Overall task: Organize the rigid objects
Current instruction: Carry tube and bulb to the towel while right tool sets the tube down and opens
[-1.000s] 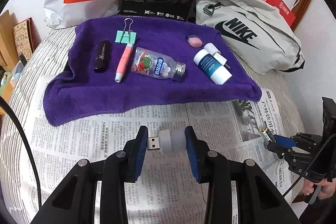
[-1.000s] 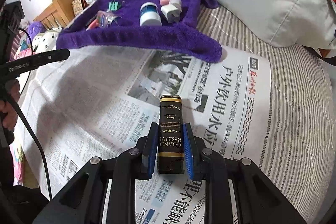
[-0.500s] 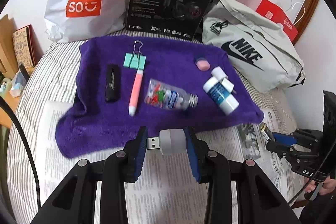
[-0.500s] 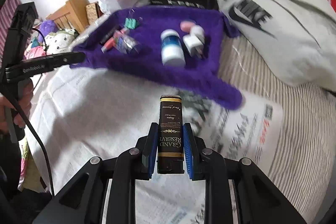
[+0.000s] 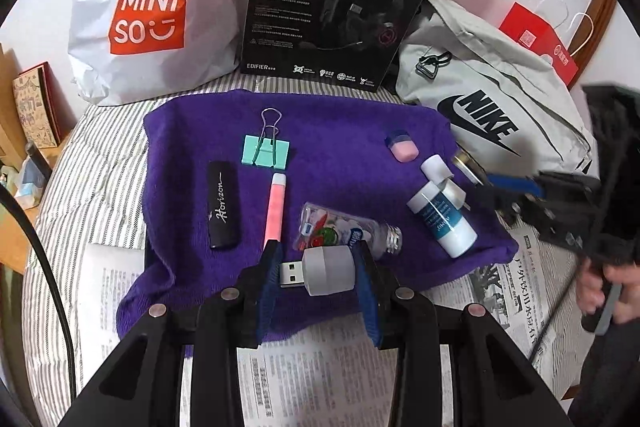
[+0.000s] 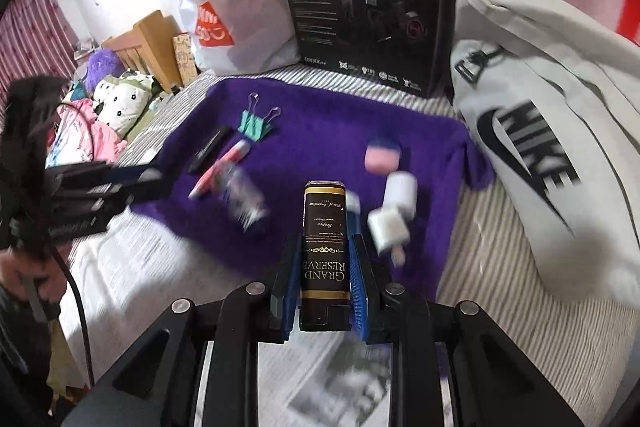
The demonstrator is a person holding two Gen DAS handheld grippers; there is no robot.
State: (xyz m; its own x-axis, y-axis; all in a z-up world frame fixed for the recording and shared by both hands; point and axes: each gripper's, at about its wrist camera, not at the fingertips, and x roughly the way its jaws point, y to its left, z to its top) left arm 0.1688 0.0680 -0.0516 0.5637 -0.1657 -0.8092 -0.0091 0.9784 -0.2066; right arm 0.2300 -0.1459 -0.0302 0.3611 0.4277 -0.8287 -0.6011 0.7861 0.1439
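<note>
Left tongs point(image 5: 316, 273): you are gripping the grey USB plug point(image 5: 320, 270) over the purple towel's point(image 5: 344, 131) near edge.
Right tongs point(image 6: 325, 269): you are clamping the black Grand Reserve lighter point(image 6: 324, 247) above the towel.
Risk: you are nearing the candy bottle point(image 5: 346, 233); lowering could knock it rolling.

On the bed, a towel point(image 5: 328, 131) lies far of the newspaper point(image 5: 320, 367), carrying a binder clip point(image 5: 266, 151) far left, a lighter point(image 5: 223, 205) left, a bottle point(image 5: 442, 217) right, with a box point(image 5: 332, 7) behind.
</note>
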